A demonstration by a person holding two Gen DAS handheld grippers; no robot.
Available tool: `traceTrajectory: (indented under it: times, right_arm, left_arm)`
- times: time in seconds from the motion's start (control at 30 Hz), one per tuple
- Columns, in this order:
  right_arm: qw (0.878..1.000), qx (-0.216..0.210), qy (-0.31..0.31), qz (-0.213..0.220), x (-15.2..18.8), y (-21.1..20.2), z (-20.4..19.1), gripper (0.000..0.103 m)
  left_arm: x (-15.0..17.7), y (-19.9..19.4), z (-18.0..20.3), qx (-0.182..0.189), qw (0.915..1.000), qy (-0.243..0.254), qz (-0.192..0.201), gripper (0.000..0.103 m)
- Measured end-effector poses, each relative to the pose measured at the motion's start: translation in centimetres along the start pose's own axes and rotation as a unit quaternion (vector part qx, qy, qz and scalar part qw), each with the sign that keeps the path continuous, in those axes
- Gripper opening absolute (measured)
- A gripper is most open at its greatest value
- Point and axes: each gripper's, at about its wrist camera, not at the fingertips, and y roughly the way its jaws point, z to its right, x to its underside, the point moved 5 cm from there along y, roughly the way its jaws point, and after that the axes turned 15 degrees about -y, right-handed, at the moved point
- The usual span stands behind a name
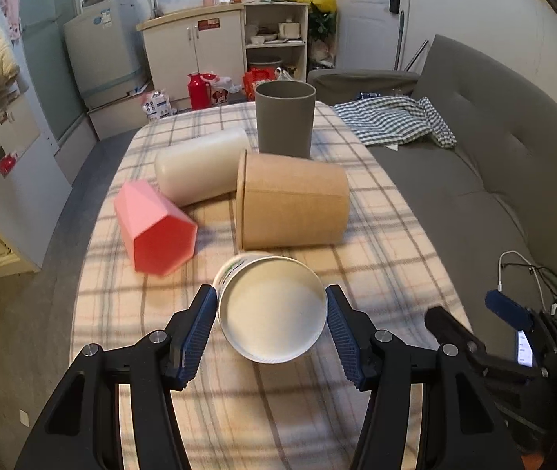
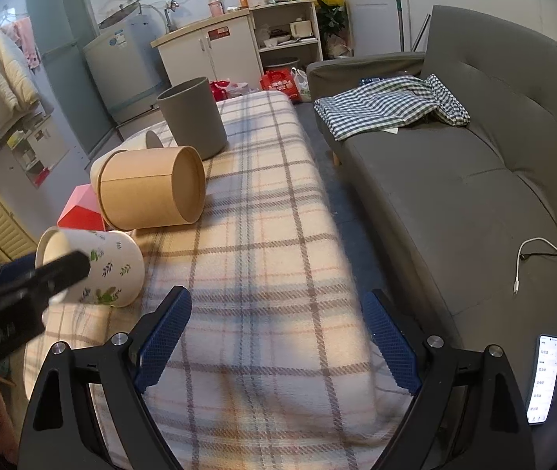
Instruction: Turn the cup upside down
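A white paper cup with a leaf print point(image 1: 272, 309) lies on its side on the plaid table point(image 1: 376, 243), its open mouth toward the left wrist camera. My left gripper point(image 1: 270, 313) has its blue pads on both sides of the cup's rim, shut on it. In the right wrist view the same cup point(image 2: 109, 266) lies at the left, with a finger of the left gripper point(image 2: 62, 270) across it. My right gripper point(image 2: 278, 333) is open and empty above the table's near right edge.
A brown paper cup point(image 1: 294, 203), a pink faceted cup point(image 1: 153, 227) and a white cup point(image 1: 200, 168) lie on their sides behind. A grey cup point(image 1: 284, 117) stands upright at the far end. A grey sofa point(image 2: 474, 180) with a checked cloth, cable and phone point(image 2: 545, 376) is right.
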Motion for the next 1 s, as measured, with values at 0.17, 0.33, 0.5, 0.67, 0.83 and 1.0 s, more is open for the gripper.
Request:
traceTrajectory:
  times: [0.17,0.33,0.5,0.67,0.83,1.0]
  right_arm:
    - [1.000,-0.001,0.001,-0.003,0.0,0.2,0.0,0.090]
    - [1.000,-0.004,-0.002,0.005,-0.1,0.0,-0.2,0.090]
    - [1.000,-0.008,-0.015,0.023,-0.5,-1.2,-0.8,0.090]
    - [0.998,-0.010,-0.035,0.054,-1.3,-3.7,-1.8,0.090]
    - [0.994,-0.004,-0.063,0.085,-1.3,-6.2,-3.0,0.090]
    - [0.990,0.005,-0.085,0.113,-0.7,-7.8,-4.0,0.090]
  left_arm:
    - [-1.0,0.9,0.5,0.001,0.9999,0.012,0.002,0.060]
    - [-0.4,0.3,0.0,-0.001,0.9997,0.014,0.019,0.078]
    - [0.6,-1.6,-1.6,0.015,0.9992,-0.018,0.033,0.078]
    - [1.1,-4.7,-3.8,0.007,0.9964,-0.037,0.077,0.078]
    - [1.9,-7.7,-6.1,-0.002,0.9903,-0.056,0.127,0.078]
    - [3.4,-9.5,-8.2,-0.015,0.9802,-0.081,0.180,0.087]
